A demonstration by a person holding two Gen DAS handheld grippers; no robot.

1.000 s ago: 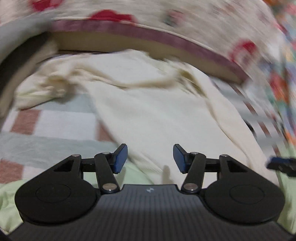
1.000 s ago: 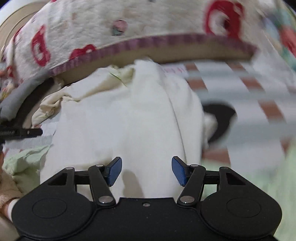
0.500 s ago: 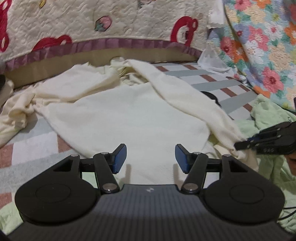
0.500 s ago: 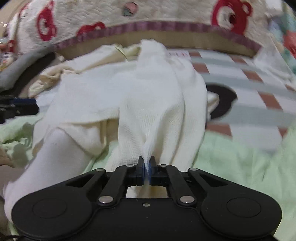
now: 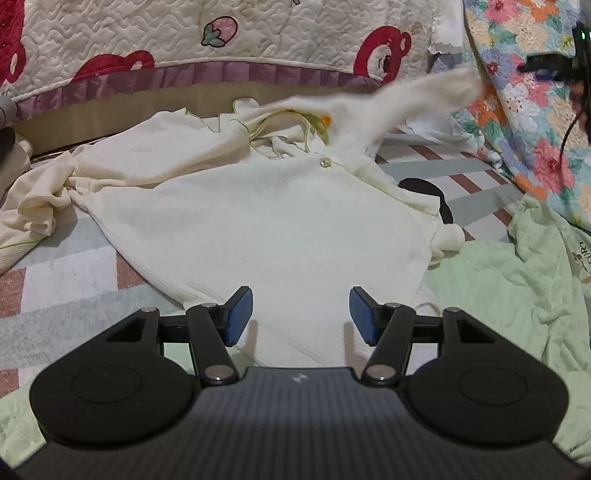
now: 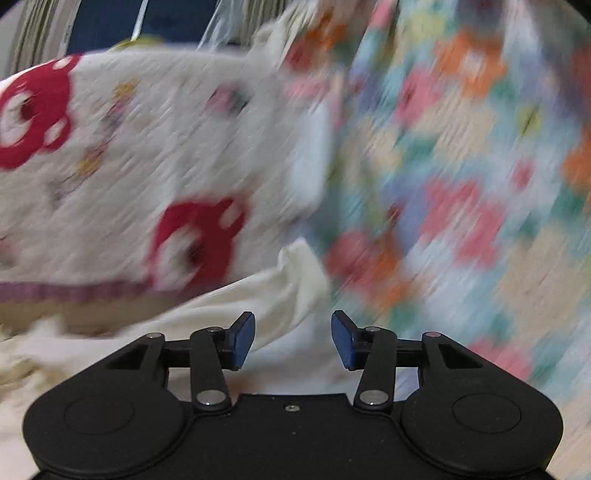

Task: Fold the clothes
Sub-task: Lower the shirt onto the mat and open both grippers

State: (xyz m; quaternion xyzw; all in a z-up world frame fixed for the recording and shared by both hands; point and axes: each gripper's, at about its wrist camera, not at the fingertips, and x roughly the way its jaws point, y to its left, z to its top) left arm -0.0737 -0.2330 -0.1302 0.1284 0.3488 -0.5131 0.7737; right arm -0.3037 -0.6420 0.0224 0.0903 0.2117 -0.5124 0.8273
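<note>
The left gripper [image 5: 301,314] has its jaws spread wide with nothing between them, poised just over the near hem of a cream knit top [image 5: 266,221] that lies spread straight ahead of it. The top's long axis runs directly away from this gripper – hem nearest, button placket [image 5: 325,162] and ruffled collar farthest – so the left gripper is squarely placed for the body. One sleeve [image 5: 48,199] is bunched out to the gripper's left; the other sleeve [image 5: 406,99] is up in the air, blurred, stretching away to the far right toward the right gripper [image 5: 546,64], seen small and dark there.

In its own view the right gripper [image 6: 293,339] also has its jaws apart, and cream cloth [image 6: 295,280] lies just ahead of and below them – whether any of it touches the pads cannot be told through the blur. This gripper is the nearer one to that sleeve.

Beyond the top lie a striped bed sheet [image 5: 66,258], a pale green garment [image 5: 509,295] to the left gripper's right, a bear-print quilt [image 5: 258,33] and a floral quilt [image 5: 524,122]. No containers are in view
</note>
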